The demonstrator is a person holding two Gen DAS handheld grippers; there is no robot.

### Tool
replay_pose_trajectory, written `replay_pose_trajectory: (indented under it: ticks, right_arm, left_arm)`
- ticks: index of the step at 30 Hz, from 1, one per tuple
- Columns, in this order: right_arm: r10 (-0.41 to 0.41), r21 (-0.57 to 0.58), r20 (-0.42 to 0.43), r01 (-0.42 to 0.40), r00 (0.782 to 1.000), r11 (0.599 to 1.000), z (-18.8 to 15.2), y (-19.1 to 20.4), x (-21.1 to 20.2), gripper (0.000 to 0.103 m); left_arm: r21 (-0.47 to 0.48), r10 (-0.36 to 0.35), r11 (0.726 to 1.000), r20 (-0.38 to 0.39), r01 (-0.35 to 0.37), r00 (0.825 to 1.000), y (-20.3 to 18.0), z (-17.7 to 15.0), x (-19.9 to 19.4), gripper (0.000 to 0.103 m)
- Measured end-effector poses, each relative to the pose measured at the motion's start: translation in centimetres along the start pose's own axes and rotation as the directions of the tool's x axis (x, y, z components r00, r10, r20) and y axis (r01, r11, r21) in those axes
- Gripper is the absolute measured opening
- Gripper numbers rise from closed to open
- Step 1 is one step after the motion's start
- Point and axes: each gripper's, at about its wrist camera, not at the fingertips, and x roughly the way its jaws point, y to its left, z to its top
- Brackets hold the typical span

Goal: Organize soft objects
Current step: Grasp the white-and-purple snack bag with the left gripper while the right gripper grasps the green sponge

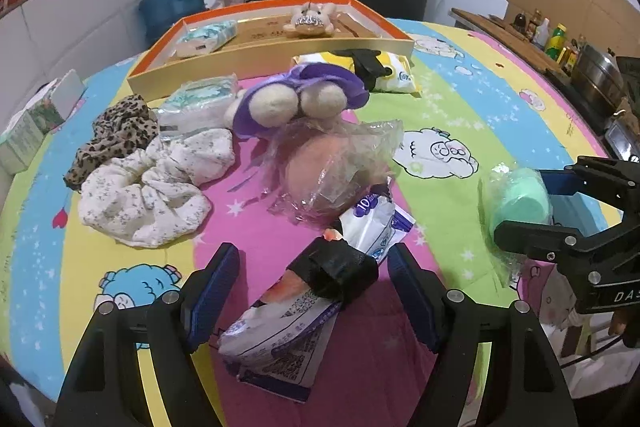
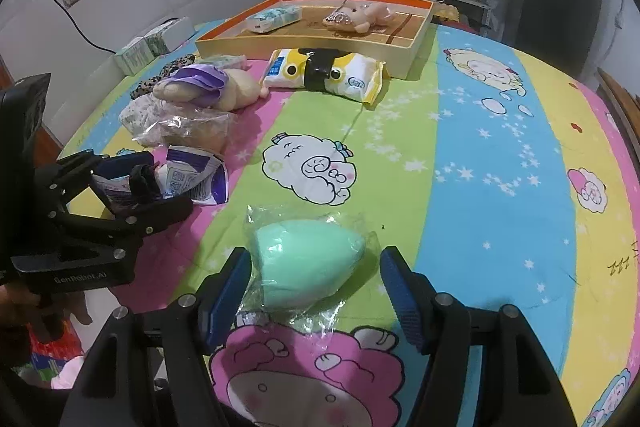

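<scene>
Altogether two tissue packs [image 1: 206, 37] boxed

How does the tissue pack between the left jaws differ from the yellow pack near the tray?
The tissue pack is white with purple print; the yellow pack is yellow and white. The tissue pack lies in front, between the open jaws of the left gripper, while the yellow pack lies far back beside the tray, with no gripper near it. The tissue pack looks crumpled, the yellow pack fuller and flatter. Both wear a black band around the middle and rest on the tablecloth.
</scene>
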Motion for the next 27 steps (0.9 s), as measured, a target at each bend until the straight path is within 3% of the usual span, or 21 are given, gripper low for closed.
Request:
replay_pose_trajectory:
  ticks: [11, 15, 20, 24, 27]
  right_arm:
    - [-0.020, -0.038, 0.004, 0.020, 1.000, 0.999, 0.3, 0.6, 0.6, 0.068]
    - [-0.014, -0.039, 0.010, 0.015, 1.000, 0.999, 0.3, 0.5, 0.6, 0.059]
    - [-0.002, -0.029, 0.015, 0.002, 1.000, 1.000, 0.3, 0.1, 0.4, 0.055]
    - [0.020, -0.018, 0.020, -0.020, 1.000, 1.000, 0.3, 0.0, 0.3, 0.052]
    - [0.042, -0.006, 0.021, -0.042, 0.999, 0.999, 0.3, -0.3, 0.2, 0.052]
  left_arm:
    - [-0.014, 0.011, 1.000, -0.004, -0.011, 1.000, -0.2, 0.2, 0.4, 0.078]
    - [-0.019, 0.012, 1.000, -0.007, -0.012, 1.000, -0.2, 0.1, 0.3, 0.077]
    - [-0.008, 0.004, 1.000, 0.007, -0.004, 1.000, -0.6, -0.1, 0.0, 0.065]
    - [-0.020, -0.024, 1.000, 0.006, 0.024, 1.000, -0.7, -0.1, -0.4, 0.047]
    - [-0.032, -0.043, 0.999, 0.005, 0.043, 0.999, -0.5, -0.2, -0.6, 0.043]
